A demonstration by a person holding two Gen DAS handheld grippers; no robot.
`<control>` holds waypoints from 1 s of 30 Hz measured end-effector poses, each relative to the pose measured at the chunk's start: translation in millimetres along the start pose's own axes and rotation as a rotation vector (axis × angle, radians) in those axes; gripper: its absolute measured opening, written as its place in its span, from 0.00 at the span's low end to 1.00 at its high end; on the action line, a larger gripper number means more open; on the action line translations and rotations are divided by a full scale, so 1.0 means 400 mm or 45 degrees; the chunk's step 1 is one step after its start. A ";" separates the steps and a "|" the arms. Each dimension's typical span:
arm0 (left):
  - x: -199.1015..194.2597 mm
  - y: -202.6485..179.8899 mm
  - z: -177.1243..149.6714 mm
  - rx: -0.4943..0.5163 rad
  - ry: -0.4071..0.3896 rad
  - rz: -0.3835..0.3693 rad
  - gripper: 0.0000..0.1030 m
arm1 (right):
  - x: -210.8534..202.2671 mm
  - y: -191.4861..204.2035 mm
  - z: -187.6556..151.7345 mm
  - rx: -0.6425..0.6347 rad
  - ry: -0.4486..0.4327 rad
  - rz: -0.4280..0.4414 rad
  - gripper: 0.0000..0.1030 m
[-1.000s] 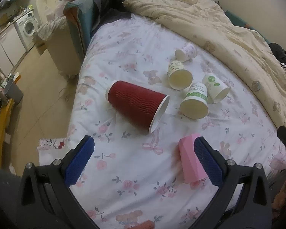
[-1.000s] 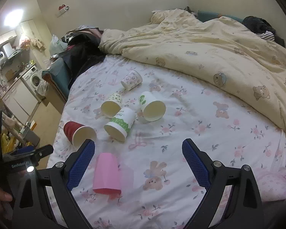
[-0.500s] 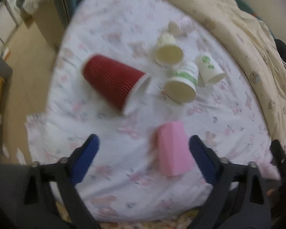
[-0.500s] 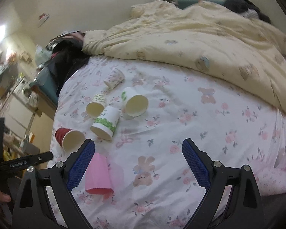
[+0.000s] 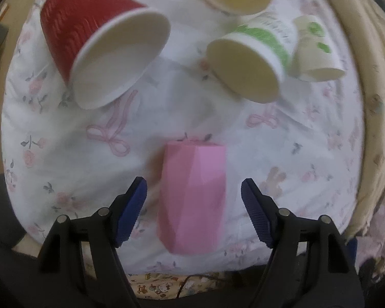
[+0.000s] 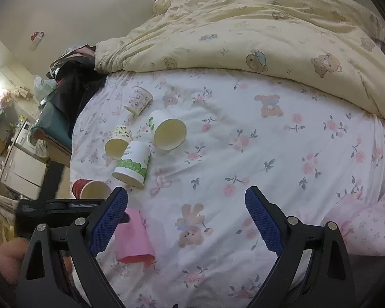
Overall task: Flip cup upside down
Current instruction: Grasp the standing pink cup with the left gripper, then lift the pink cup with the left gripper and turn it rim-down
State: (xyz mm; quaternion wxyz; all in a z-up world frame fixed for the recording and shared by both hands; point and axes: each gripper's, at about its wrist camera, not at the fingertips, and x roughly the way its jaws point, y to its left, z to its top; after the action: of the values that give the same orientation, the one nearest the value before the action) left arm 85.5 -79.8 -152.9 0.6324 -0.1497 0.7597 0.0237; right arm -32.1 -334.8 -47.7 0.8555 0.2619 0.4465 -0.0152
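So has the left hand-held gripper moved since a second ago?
Yes. The left hand-held gripper has closed in on the pink cup, now between its open fingers; the floral sheet looms larger.

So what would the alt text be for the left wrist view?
An open left gripper straddles a faceted pink cup on a floral bedsheet. Beyond it a red ribbed paper cup and three pale paper cups lie on their sides.

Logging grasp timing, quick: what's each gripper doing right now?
Left gripper: open, straddling the pink cup, no contact visible.
Right gripper: open, holding nothing, above the floral sheet.
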 end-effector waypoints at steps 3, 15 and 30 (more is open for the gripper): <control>0.024 0.000 0.007 -0.033 0.005 0.020 0.62 | 0.005 -0.001 0.003 0.014 0.017 0.027 0.92; 0.029 -0.015 -0.019 0.012 -0.037 -0.029 0.51 | 0.024 -0.002 0.002 0.020 0.074 0.052 0.92; -0.196 0.053 -0.068 0.285 -0.331 -0.225 0.51 | 0.061 0.019 -0.021 0.000 0.203 0.148 0.92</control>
State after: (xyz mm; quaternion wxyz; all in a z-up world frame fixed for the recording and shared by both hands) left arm 66.5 -50.3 -74.7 0.7376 -0.1403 0.6532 -0.0976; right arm -21.8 -319.1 -67.2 0.8167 0.2877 0.4971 0.0555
